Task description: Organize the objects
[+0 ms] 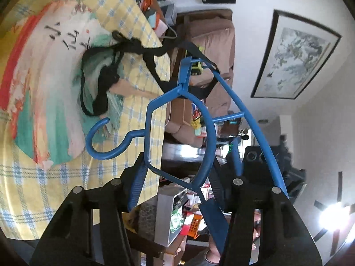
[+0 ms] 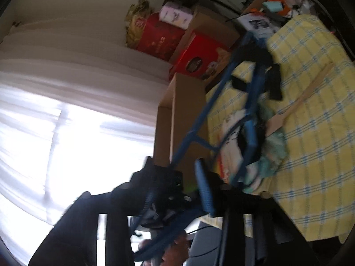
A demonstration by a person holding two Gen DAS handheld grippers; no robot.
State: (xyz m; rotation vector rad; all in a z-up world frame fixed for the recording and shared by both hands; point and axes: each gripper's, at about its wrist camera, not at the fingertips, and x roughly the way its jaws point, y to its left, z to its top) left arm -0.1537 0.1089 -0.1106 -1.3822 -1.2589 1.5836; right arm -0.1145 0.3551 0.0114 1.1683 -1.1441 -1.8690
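A blue metal hanger (image 1: 115, 153) hangs in the air in front of me, its hook to the left. My left gripper (image 1: 177, 181) is shut on the hanger's neck loop, a pad against each side. A black strappy garment (image 1: 99, 84) lies on a colourful printed cloth (image 1: 44, 77) on the table, and one strap runs up to the hanger's clip. In the blurred right wrist view the hanger (image 2: 197, 119) runs down toward my right gripper (image 2: 177, 195), whose blue pads stand apart, open. The black garment (image 2: 273, 75) drapes over the hanger's far end.
The table wears a yellow checked cloth (image 1: 44, 188) (image 2: 310, 155) with a wooden spatula (image 2: 299, 99) on it. Cardboard box (image 2: 184, 110) and red boxes (image 2: 159, 37) stand beside the table. A sofa (image 1: 213, 35) and a framed picture (image 1: 295, 55) lie beyond.
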